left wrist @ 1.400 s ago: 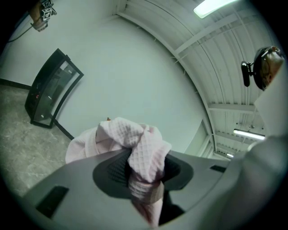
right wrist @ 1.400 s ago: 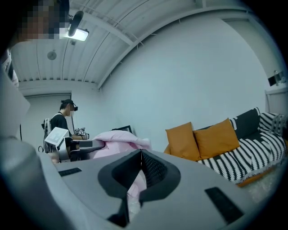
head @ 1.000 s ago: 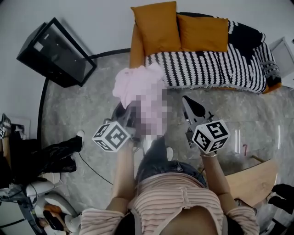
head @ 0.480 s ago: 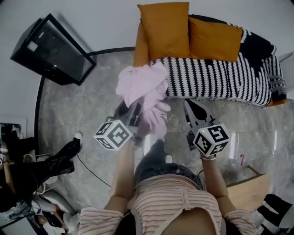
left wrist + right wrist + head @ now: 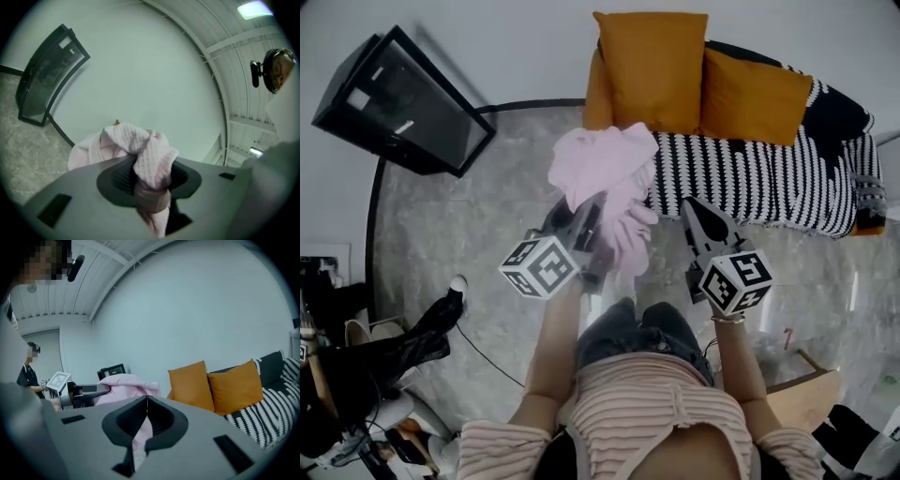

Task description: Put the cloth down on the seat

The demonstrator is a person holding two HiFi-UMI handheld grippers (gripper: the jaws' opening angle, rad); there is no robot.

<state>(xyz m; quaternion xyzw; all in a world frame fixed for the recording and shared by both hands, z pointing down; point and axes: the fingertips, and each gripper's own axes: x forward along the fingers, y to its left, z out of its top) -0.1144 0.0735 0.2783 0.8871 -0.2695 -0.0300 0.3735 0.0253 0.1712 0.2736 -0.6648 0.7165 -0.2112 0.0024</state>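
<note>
Now the left gripper point(image 5: 592, 208) is clenching the cloth point(image 5: 605, 167) by a bunched fold, holding it in the air near the seat point(image 5: 750, 178)'s left end. Soft and light, it is drooping. The right gripper point(image 5: 695, 210) is hovering beside it, jaws together, empty.

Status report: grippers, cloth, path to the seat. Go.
Left gripper shut on pink cloth, bunched, in the air short of the striped seat. Right gripper shut, empty. Seat front bare; orange cushions at its back.

living room: sofa point(image 5: 750, 178), orange cushions point(image 5: 654, 66)
</note>
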